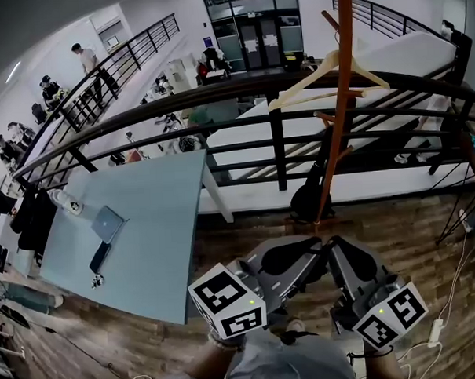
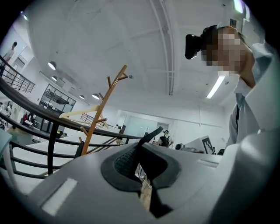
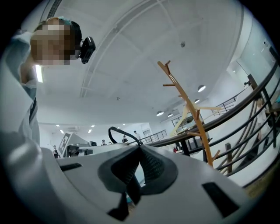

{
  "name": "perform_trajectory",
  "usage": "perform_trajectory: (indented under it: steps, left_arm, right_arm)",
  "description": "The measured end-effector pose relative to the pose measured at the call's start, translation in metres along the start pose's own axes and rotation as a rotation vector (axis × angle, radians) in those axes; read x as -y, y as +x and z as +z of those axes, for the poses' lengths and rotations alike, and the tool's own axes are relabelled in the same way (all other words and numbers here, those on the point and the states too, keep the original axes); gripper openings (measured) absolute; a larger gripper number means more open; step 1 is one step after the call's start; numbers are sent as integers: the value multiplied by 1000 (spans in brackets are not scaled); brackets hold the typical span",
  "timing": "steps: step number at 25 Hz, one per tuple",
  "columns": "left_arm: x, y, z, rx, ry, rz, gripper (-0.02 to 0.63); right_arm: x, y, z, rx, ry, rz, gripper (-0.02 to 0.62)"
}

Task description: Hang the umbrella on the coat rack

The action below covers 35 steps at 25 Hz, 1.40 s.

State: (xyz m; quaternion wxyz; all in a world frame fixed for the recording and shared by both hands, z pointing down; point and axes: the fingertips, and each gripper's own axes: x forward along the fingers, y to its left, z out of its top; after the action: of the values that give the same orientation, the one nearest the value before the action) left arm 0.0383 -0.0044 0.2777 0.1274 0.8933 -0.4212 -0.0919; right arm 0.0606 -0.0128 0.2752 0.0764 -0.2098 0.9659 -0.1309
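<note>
The wooden coat rack (image 1: 342, 102) stands against the black railing, and a pale wooden hanger (image 1: 327, 72) hangs on it. A black folded umbrella (image 1: 309, 193) sits by the rack's lower pegs; I cannot tell whether it hangs or leans. My left gripper (image 1: 313, 250) and right gripper (image 1: 340, 249) are side by side, low in the head view and short of the rack's foot. Both are tilted up. In the left gripper view the gripper (image 2: 140, 146) is shut, with the rack (image 2: 98, 116) at left. The right gripper (image 3: 140, 148) is shut too. A thin black strip shows at each gripper's tips.
A light-blue table (image 1: 158, 251) at left holds a small laptop (image 1: 107, 223). The black railing (image 1: 276, 136) runs across behind the rack, with people on the floor below. Cables and a power strip (image 1: 436, 329) lie on the wood floor at right.
</note>
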Motion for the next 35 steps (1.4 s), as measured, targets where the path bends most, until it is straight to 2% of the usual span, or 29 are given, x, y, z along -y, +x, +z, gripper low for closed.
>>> perform_trajectory:
  steps: [9, 16, 25, 28, 35]
  left_arm:
    - [0, 23, 4, 10, 13, 13, 3]
    - [-1, 30, 3, 10, 0, 4, 3]
    - [-18, 37, 7, 24, -7, -12, 3]
    - [-28, 45, 11, 22, 15, -27, 3]
    - [-65, 69, 22, 11, 7, -47, 3]
  right_arm:
    - [21, -7, 4, -5, -17, 34, 2]
    - [17, -4, -15, -76, -56, 47, 5]
    - [40, 0, 9, 7, -93, -65, 1]
    - [46, 11, 13, 16, -106, -79, 1]
    - [74, 42, 21, -12, -120, -90, 1]
